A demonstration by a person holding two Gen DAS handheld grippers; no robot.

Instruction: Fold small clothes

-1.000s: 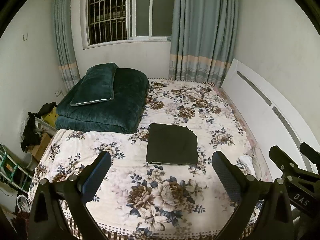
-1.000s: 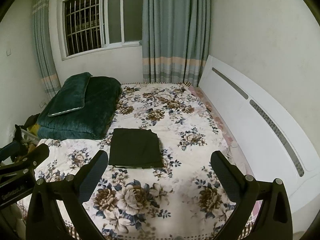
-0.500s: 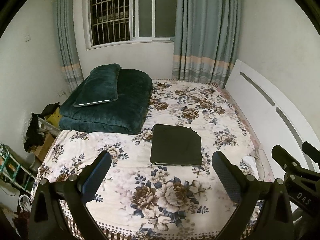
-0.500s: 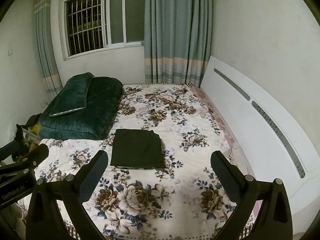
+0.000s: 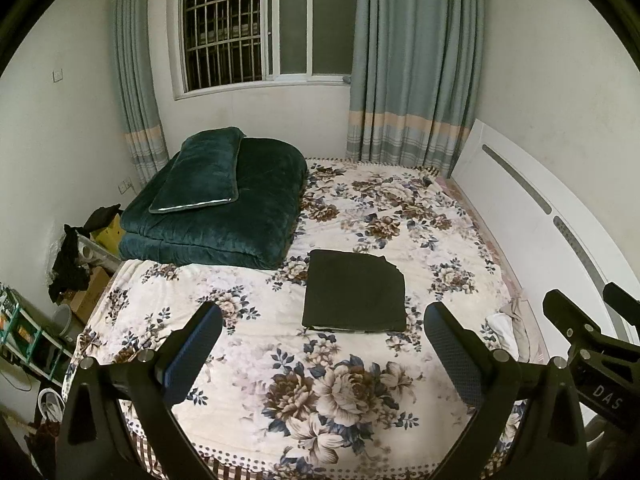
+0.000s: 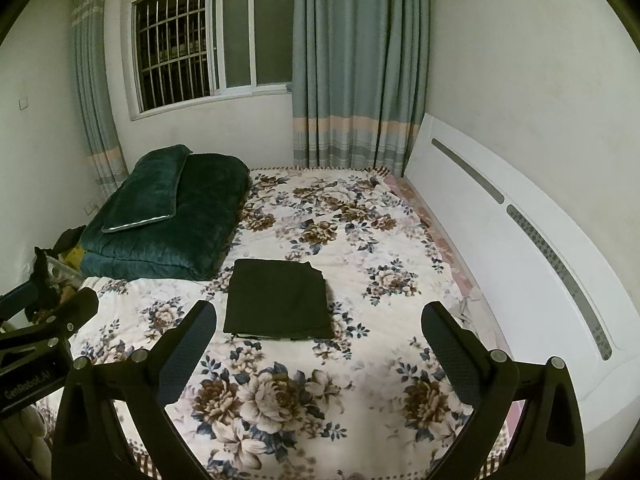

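Observation:
A dark folded garment [image 5: 354,292] [image 6: 278,300] lies flat as a neat rectangle on the flowered bedspread [image 5: 340,392] [image 6: 352,248], around the middle of the bed. My left gripper [image 5: 322,344] hovers open above the near part of the bed, well short of the garment, with nothing between its fingers. My right gripper [image 6: 318,344] is open too, held high over the bed's near edge and empty. In the left wrist view, the right gripper's body appears at the right edge. The left gripper's body sits at the left edge of the right wrist view.
A folded dark green quilt [image 5: 216,208] [image 6: 168,216] with a pillow on top fills the bed's far left. A white headboard [image 5: 532,216] [image 6: 520,216] runs along the right. Light cloth [image 5: 508,320] is bunched by the headboard. Boxes and clutter [image 5: 76,264] stand left of the bed.
Both grippers have drawn back and up from the bed, so the folded garment looks smaller and farther away. Both stay open.

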